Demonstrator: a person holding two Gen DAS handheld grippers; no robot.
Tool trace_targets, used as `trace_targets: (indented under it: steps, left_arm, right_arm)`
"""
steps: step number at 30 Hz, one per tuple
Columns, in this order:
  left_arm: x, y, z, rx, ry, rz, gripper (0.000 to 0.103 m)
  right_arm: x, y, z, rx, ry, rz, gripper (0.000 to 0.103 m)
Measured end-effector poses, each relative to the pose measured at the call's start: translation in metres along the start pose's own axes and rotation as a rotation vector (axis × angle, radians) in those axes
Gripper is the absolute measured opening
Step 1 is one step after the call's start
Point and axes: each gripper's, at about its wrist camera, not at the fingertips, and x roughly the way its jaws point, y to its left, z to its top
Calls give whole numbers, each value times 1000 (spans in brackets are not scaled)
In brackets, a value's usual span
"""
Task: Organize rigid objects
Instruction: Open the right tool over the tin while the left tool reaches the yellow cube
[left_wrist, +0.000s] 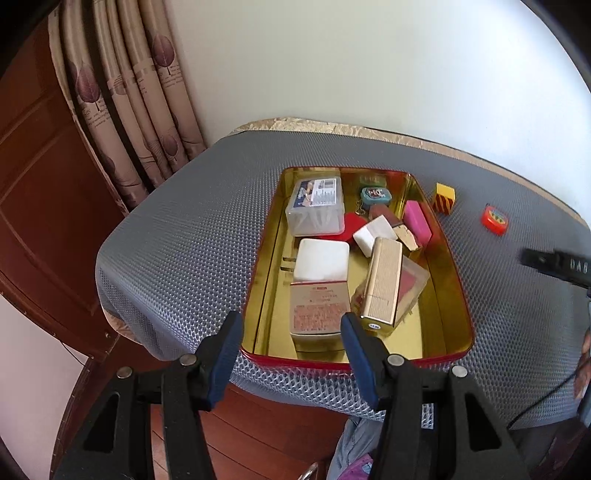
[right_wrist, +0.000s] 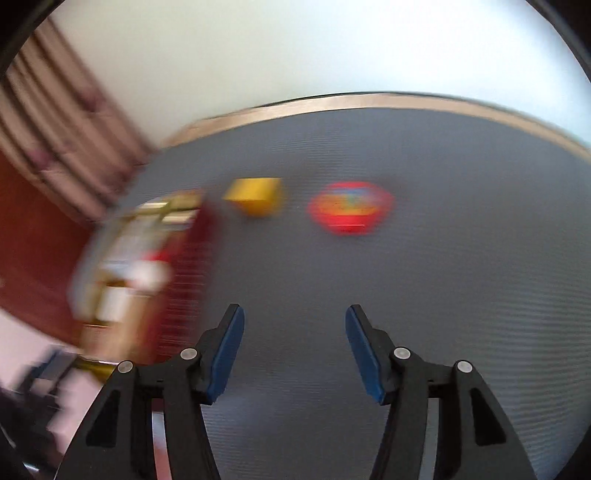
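Boxes in tin (left_wrist: 458, 280), block (left_wrist: 444, 198) and tape measure (left_wrist: 495, 219) right of it

Seemingly "DAB" on the black gripper (left_wrist: 554, 263); box labels too small.

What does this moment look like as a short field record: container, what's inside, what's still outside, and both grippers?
container: red-rimmed gold tin on the grey mat
inside: clear plastic box, white block, gold case, pink eraser, other small items
outside: yellow block, red hexagonal piece, both right of the tin
left gripper: open, empty, over the tin's near edge
right gripper: open, empty, view blurred
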Motion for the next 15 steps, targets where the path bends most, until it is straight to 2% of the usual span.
trace_targets:
  steps: [2, 3, 5, 7, 8, 10, 12, 15]
  left_arm:
    - [1, -3, 0, 10, 6, -10, 56]
    - [0, -4, 0, 14, 7, -19, 56]
    - [-1, -6, 2, 20, 15, -50, 56]
    - [-6, -9, 7, 20, 21, -102, 56]
    - [-9, -12, 10, 21, 25, -136, 56]
    - [-14, -24, 22, 48, 38, -205, 56]
    - [-15, -39, 35, 83, 51, -244, 56]
    - [-11, -71, 66, 142, 90, -327, 57]
  right_arm:
    - [-1, -34, -6, -4, -16, -138, 62]
    - [-2, -50, -8, -11, -29, -216, 69]
    - [-6, -81, -13, -41, -62, -400, 74]
    - [-8, -103, -15, -67, -73, -513, 88]
    - [-8, -113, -16, -75, -78, -558, 91]
    - [-9, -127, -17, -81, -98, -605, 97]
    - [-9, -138, -21, -52, -121, -583, 101]
    - [-8, -137, -19, -35, -130, -569, 101]
